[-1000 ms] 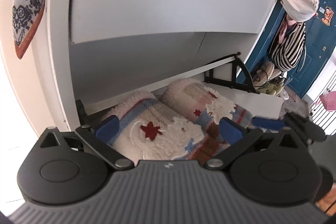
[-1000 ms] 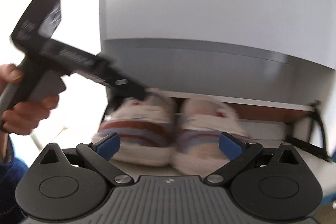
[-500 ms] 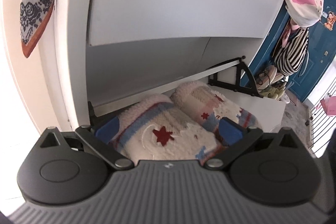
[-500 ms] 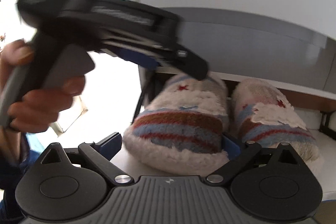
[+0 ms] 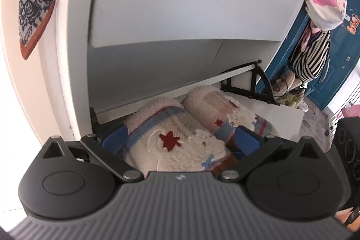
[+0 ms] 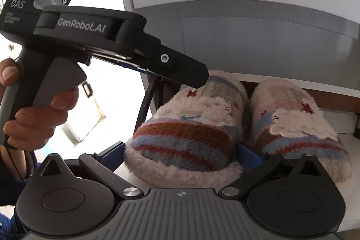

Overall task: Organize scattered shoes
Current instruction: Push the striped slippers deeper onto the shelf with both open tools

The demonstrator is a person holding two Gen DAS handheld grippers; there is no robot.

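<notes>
From my left wrist camera I see two fluffy slippers lying side by side in the tilted-out drawer [image 5: 290,120] of a white shoe cabinet [image 5: 74,60]. The left gripper [image 5: 180,138] has its jaws spread wide, one on either side of the left slipper [image 5: 171,141]; whether the blue pads [image 5: 114,137] touch the fleece I cannot tell. The right slipper [image 5: 225,109] lies just beside it, the two touching along their length.

This view alone shows a patterned scarf [image 5: 33,1] hanging at the cabinet's side, and a blue door [image 5: 337,55] with striped and pink clothes hung beside it.

My right wrist camera faces the slippers from their open ends. The right gripper [image 6: 181,153] also has its jaws wide, around the left slipper [image 6: 186,136], with one pad wedged in the gap against the right slipper [image 6: 301,127]. Only here do I see the other gripper from outside: its black body [image 6: 94,37] reaches in above the left slipper, held by a hand [image 6: 33,118] on the grey handle.
</notes>
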